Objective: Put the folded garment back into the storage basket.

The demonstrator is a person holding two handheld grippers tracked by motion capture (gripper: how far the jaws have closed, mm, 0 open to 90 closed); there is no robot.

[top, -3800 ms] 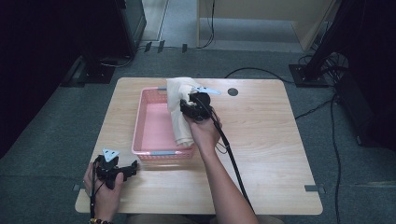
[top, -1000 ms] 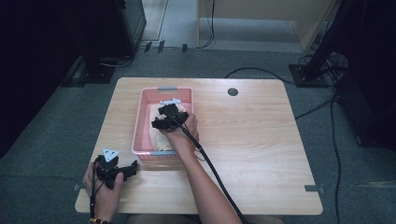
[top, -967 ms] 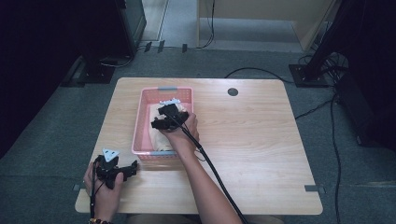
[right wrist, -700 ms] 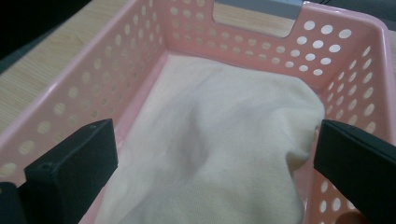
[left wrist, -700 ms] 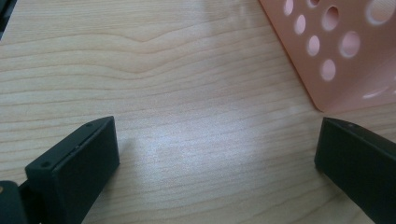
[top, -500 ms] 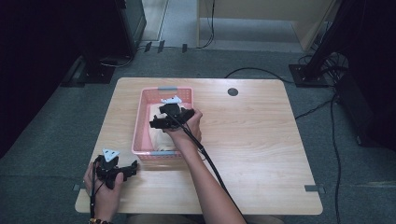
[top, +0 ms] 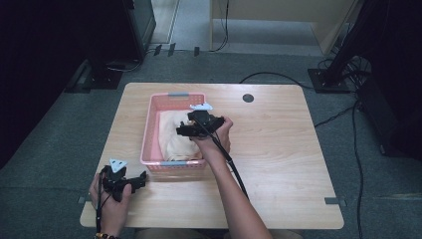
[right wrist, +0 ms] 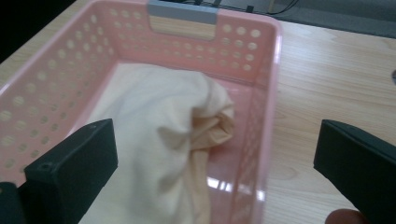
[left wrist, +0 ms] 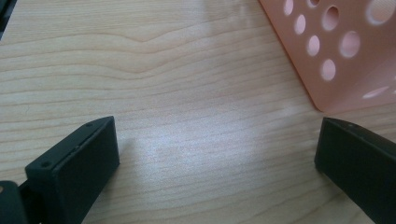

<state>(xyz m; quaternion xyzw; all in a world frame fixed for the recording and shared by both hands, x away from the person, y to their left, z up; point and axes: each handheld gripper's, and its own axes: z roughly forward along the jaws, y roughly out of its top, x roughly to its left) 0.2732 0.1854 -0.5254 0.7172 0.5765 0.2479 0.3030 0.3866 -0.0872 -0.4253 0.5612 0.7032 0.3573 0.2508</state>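
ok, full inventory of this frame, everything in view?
basket: 1, pink with round holes and grey handle tabs, left-centre of the table.
cloth: 1, cream, bunched up inside the basket.
table: 1, light wood, with a dark round cable hole near its far edge.
cables: several, black, on the grey carpet right of and behind the table.
stand base: 1, black, on the floor at the far right.
right gripper: 1, black, jaws open with nothing between them, over the basket's right rim.
left gripper: 1, black, jaws open and empty, low over the table's near-left corner.
forearms: 2, coming in from the bottom edge.
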